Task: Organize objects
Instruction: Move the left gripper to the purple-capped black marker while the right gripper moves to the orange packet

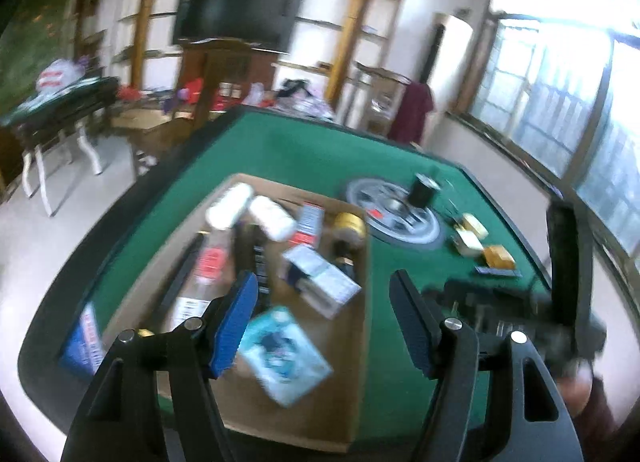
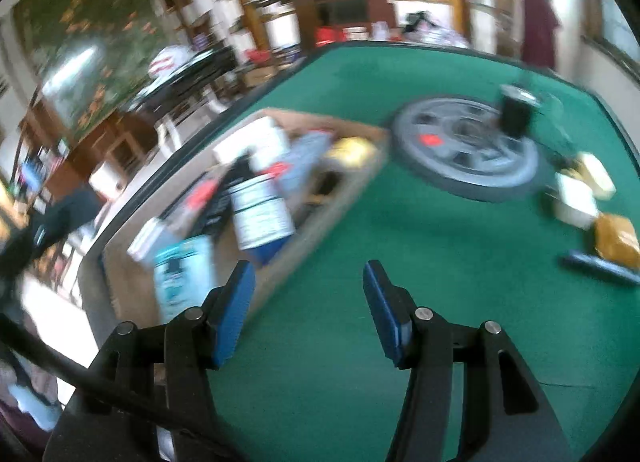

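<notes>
Lying below the left gripper (image 1: 324,326), whose fingers gape empty, a seemingly teal packet (image 1: 282,354).

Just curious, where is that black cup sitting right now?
In both views the black cup stands on the far right rim of the grey disc, on the green table, right of the cardboard box.

From my right gripper (image 2: 308,310) I see bare green tabletop (image 2: 360,246) ahead, open to pass. The cardboard box (image 1: 360,302) crowds the left edge, packed with items. Toward the far right corner, the grey weight plate (image 2: 464,149), black cup (image 2: 516,109) and small boxes (image 2: 580,189) block the way.
</notes>
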Motion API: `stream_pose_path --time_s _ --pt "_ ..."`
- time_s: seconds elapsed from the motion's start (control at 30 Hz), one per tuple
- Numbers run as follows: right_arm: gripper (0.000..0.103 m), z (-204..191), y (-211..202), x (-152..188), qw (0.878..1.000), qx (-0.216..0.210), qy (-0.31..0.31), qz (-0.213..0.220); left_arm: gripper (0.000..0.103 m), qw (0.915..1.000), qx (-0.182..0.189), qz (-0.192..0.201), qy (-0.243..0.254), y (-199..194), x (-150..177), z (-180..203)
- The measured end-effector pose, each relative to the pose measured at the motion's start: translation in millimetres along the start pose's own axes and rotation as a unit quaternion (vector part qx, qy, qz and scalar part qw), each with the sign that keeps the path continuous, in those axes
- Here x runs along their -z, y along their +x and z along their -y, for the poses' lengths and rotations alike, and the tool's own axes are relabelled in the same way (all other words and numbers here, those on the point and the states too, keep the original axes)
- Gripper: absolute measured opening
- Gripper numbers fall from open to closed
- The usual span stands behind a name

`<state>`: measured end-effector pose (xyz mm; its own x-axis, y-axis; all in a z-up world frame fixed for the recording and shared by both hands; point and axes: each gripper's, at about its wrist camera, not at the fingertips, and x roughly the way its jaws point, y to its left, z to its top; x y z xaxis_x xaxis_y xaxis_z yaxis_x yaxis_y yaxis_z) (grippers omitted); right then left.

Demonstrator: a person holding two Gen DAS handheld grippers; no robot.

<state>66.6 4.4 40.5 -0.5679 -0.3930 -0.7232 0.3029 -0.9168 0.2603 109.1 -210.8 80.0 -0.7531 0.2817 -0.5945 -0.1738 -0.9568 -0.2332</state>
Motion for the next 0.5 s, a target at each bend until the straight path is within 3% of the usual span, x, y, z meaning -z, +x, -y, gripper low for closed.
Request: stream_pose_path --time_s 0.2,0.3,0.37,0.5 --pt "0.057 115.7 -43.0 -10.0 0.991 0.072 0.108 0.039 0.062 0.9974 0.023 -0.02 0.065 14.9 7.1 42.9" --pt "0.061 188.5 -58.7 -10.0 0.974 0.1 0.198 0.051 0.062 0.9966 0.042 -0.028 0.066 20.0 9.9 56.3" --pt "0.061 235.8 -61.4 -5.5 0.96 0.08 0.265 0.054 0.062 0.9958 0.058 -0.043 0.056 27.0 11.3 61.8" --pt "0.062 284.8 -55.9 -1.8 0.944 0.025 0.322 0.062 0.062 0.994 0.073 -0.072 0.038 37.7 16.7 70.4"
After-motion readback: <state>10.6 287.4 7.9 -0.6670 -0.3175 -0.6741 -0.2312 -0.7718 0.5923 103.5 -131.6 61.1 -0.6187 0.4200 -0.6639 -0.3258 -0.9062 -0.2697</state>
